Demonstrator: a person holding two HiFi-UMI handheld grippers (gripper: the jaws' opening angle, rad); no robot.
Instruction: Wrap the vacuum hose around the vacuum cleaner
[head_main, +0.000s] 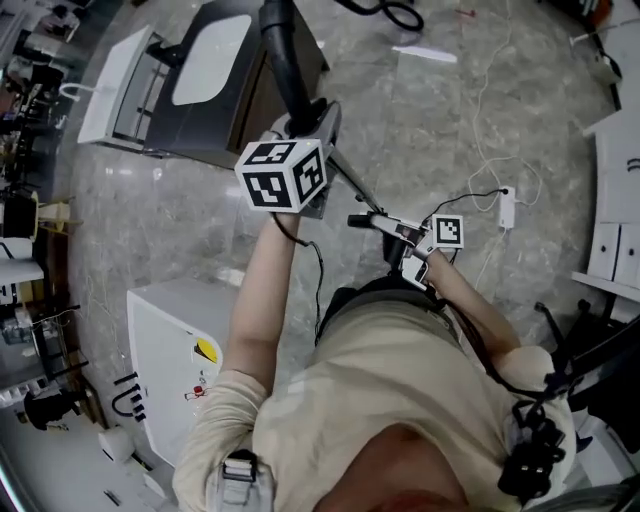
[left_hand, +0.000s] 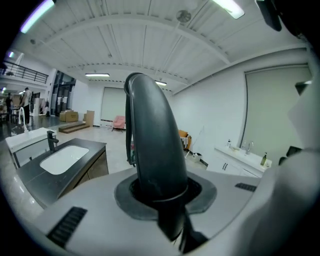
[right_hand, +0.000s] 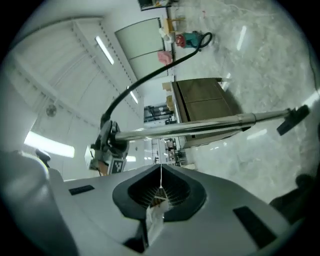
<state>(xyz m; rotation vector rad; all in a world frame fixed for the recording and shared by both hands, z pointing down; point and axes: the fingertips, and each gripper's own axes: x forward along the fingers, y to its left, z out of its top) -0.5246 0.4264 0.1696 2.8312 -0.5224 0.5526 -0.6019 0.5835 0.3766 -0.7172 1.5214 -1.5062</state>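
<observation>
Over the floor (head_main: 430, 110), left gripper (left_hand: 161, 197): jaws are gripping the black vacuum hose (left_hand: 152, 140).
Right gripper (right_hand: 161, 192): jaws are sitting closed and empty; metal wand (right_hand: 200, 127) is crossing ahead.

From my remote seat I see a cream short-sleeved shirt (head_main: 400, 380), with a grey buckled strap (head_main: 238, 475) on the left shoulder and a black strap (head_main: 480, 350) crossing the right. A thin black cable (head_main: 319, 270) runs down from the left gripper (head_main: 300, 125). Its cube (head_main: 282, 175) is white with bold black square markers, and so is the smaller-looking cube (head_main: 447, 231) on the right gripper (head_main: 372, 222). Both shells (left_hand: 60, 200) are pale grey moulded plastic with dark slotted vents (left_hand: 67, 226).
</observation>
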